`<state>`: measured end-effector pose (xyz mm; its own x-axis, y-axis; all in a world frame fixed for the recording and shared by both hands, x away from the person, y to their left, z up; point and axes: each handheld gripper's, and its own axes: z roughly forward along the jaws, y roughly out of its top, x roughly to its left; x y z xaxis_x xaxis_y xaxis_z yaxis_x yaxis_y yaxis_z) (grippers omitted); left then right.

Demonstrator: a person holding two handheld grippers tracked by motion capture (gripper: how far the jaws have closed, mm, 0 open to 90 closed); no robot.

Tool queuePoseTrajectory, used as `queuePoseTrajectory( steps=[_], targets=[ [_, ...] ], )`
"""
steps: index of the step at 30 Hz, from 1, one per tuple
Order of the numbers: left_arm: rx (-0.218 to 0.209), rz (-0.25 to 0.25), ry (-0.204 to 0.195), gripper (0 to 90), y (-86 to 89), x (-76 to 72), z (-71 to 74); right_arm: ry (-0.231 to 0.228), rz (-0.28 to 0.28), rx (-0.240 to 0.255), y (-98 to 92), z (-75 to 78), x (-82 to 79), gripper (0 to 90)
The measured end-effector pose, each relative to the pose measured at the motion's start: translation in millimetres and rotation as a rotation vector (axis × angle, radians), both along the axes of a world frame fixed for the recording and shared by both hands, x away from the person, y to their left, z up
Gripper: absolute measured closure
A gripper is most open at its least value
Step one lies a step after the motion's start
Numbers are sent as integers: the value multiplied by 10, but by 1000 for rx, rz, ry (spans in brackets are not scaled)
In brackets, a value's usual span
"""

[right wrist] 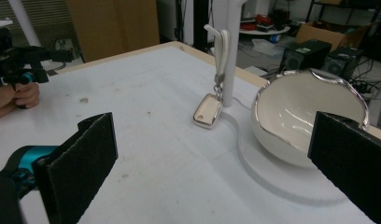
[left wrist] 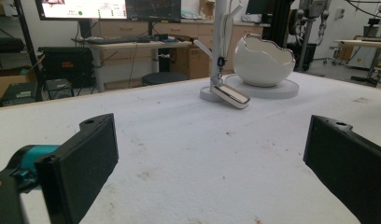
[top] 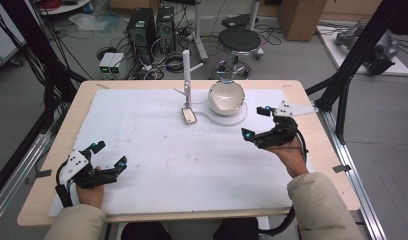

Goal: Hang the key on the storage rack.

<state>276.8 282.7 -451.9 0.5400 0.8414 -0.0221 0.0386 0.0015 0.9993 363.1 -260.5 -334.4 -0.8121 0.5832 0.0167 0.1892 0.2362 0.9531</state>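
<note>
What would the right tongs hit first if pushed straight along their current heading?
Probably the bowl, which sits ahead and right of the open right tongs. The key fob hangs left of centre, so it may come first; depth is unclear.

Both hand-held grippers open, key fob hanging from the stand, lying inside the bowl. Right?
Not quite. The fob hangs from the stand but rests on the table beside the bowl, not inside it; the right gripper view shows this. Both hand-held grippers, left and right, are open.

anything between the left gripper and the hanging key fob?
Nothing. In the left gripper view the white mat runs bare from the left gripper up to the key fob; the high view agrees.
</note>
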Motion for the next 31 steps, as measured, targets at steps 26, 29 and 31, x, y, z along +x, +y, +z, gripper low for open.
queuePoseTrajectory(
  steps=[26, 29, 31],
  targets=[
    [5, -4, -7, 35, -3, -7, 0, -89, -145, 179, -609, -1148, -405, 5],
    [8, -4, -11, 35, -5, -8, -1, -94, -152, 193, -617, -1152, -419, 5],
    [6, 0, -15, 35, -8, -11, -2, -99, -157, 187, -612, -1153, -418, 6]
  ],
)
